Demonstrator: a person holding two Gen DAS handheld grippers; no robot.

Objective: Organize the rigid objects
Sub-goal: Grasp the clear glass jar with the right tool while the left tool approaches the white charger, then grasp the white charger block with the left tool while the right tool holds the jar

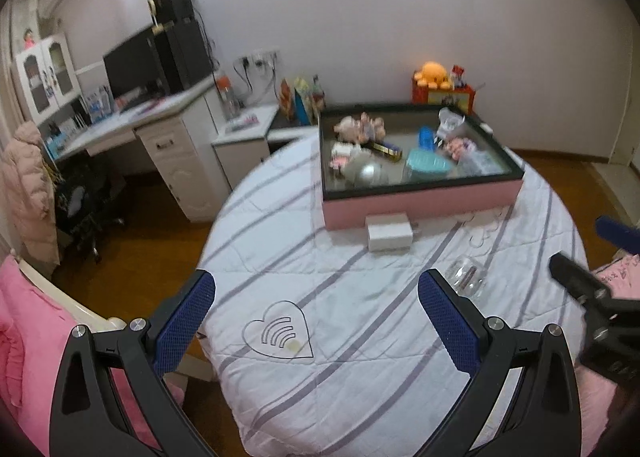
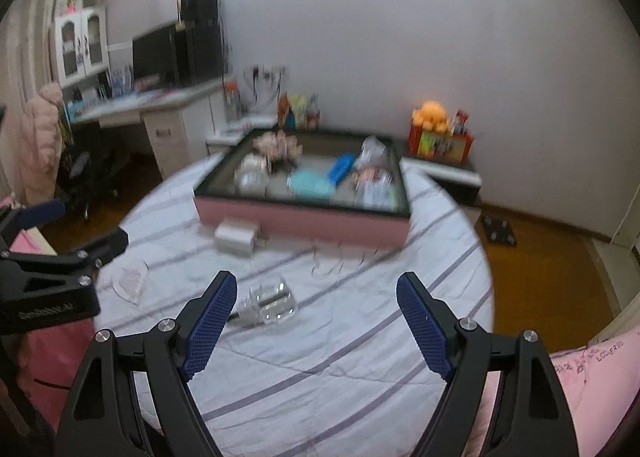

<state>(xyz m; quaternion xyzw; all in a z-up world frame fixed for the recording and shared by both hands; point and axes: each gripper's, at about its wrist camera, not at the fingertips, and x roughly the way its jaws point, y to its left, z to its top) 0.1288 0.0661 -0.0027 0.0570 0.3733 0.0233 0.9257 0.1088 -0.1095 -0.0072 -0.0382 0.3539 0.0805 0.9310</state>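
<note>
Both grippers [image 1: 316,321] [image 2: 316,321] gape empty (bare quilt [image 1: 360,377] beneath), pink tray [image 1: 420,205] beyond.

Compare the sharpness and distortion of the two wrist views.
Left wrist: mostly sharp, the pink tray and white box read clearly; fisheye bends the bed's edge. Right wrist: motion blur smears the pink tray and its contents; the clear object near the fingers is soft.

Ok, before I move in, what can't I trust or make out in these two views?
- Pink tray contents: right wrist view, motion blur.
- Clear object: left wrist view, partly behind a pad.
- Clear heart piece: right wrist view, blurred.
- White box: label unreadable.
</note>
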